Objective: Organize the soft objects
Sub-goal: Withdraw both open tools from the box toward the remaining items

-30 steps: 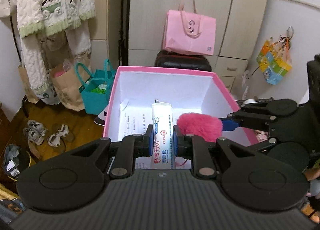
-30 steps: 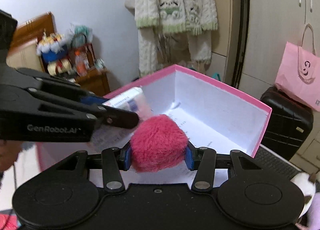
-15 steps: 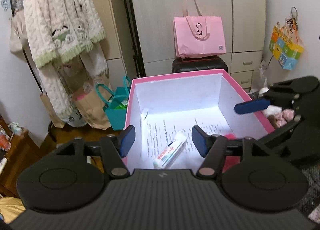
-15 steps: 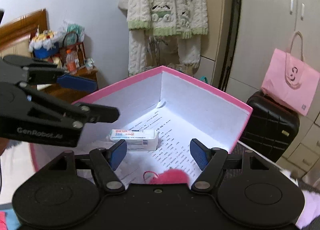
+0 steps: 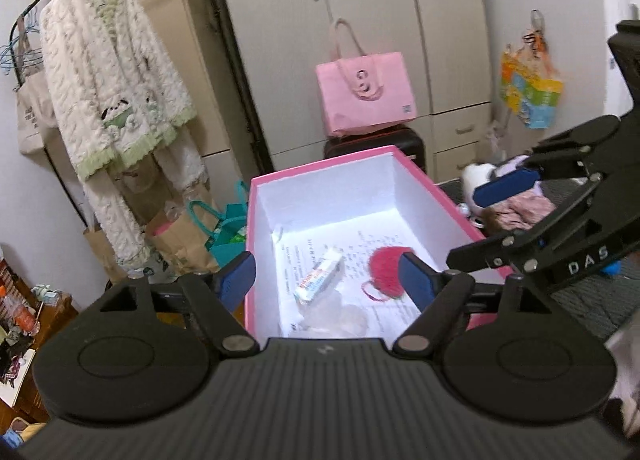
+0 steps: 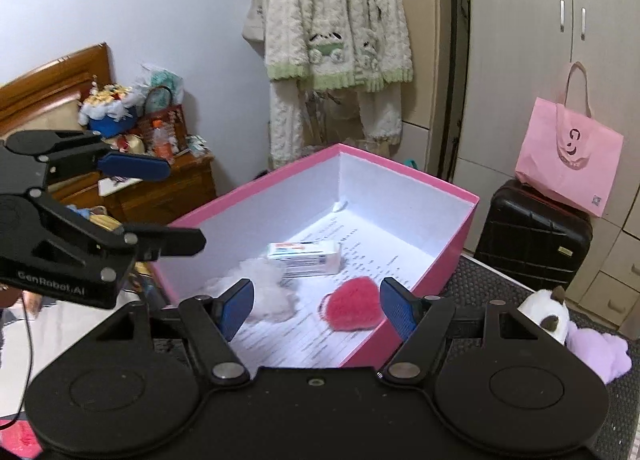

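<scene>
A pink box (image 5: pixel 256 244) with a white inside holds a tissue pack (image 5: pixel 319 281), a pink fluffy pompom (image 5: pixel 385 265) and a white fluffy piece (image 5: pixel 336 314). In the right wrist view the box (image 6: pixel 448 260) shows the tissue pack (image 6: pixel 305 257), the pompom (image 6: pixel 353 308) and the white fluff (image 6: pixel 264 292). My left gripper (image 5: pixel 328 280) is open and empty above the box's near end. My right gripper (image 6: pixel 316 310) is open and empty above the box. Each gripper shows in the other's view, the right gripper (image 5: pixel 492 228) open and the left gripper (image 6: pixel 156 204) open.
A white and purple plush toy (image 6: pixel 560 324) lies on the dark mat right of the box, with more soft things (image 5: pixel 516 208) there. A black suitcase (image 6: pixel 528 236) with a pink bag (image 6: pixel 568 156) stands behind. Wardrobe, hanging clothes (image 5: pixel 116 100) and a cluttered wooden cabinet (image 6: pixel 160 180) surround.
Both grippers opened and let go: the tissue pack and the pink pompom dropped into the box. Both grippers then lifted and drew back from the box.
</scene>
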Demonstrator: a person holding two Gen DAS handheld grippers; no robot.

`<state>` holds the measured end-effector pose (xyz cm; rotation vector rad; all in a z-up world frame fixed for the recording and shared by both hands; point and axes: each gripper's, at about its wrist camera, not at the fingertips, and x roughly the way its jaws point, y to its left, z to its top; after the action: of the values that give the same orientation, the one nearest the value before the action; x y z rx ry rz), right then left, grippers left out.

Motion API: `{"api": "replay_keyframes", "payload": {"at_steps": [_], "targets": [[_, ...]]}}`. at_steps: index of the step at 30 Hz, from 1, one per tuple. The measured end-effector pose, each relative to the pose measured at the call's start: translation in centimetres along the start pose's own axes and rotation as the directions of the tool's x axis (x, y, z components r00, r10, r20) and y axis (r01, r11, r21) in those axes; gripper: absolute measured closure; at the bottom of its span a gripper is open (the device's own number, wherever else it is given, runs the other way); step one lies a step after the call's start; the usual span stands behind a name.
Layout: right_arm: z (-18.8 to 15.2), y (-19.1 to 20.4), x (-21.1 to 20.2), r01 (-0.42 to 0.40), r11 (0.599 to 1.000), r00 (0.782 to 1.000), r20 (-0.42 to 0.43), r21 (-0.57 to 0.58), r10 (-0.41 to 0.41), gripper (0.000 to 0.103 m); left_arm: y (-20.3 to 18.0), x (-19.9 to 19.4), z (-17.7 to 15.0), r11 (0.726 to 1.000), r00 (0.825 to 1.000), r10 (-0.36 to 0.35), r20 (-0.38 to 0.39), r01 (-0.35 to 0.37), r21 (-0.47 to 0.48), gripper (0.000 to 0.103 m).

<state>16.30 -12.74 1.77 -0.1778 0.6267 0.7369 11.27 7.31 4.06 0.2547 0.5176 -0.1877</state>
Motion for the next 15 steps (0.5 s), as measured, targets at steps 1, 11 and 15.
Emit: {"api": "replay_keyframes", "payload": {"at_steps": [1, 11, 15], "targets": [[-0.1, 0.3, -0.6, -0.007, 1.0, 1.0, 0.005, -0.002, 0.007, 0.029, -0.2, -0.5, -0.1, 1.0, 1.0, -0.013, 0.0, 0.013, 0.002, 0.025], [-1.4, 2.4, -6.5, 0.011, 0.999, 0.998, 0.061, -0.053, -0.008, 0.028, -1.8, -4.4, -0.5, 0.998, 0.998, -0.059, 0.004, 0.059, 0.034, 0.017], [-2.1, 2.8, -8.0, 0.028, 0.998, 0.998, 0.064, -0.064, -0.024, 0.028, -2.6, -5.7, -0.8, 0.995, 0.995, -0.097, -0.005, 0.097, 0.033, 0.015]]}}
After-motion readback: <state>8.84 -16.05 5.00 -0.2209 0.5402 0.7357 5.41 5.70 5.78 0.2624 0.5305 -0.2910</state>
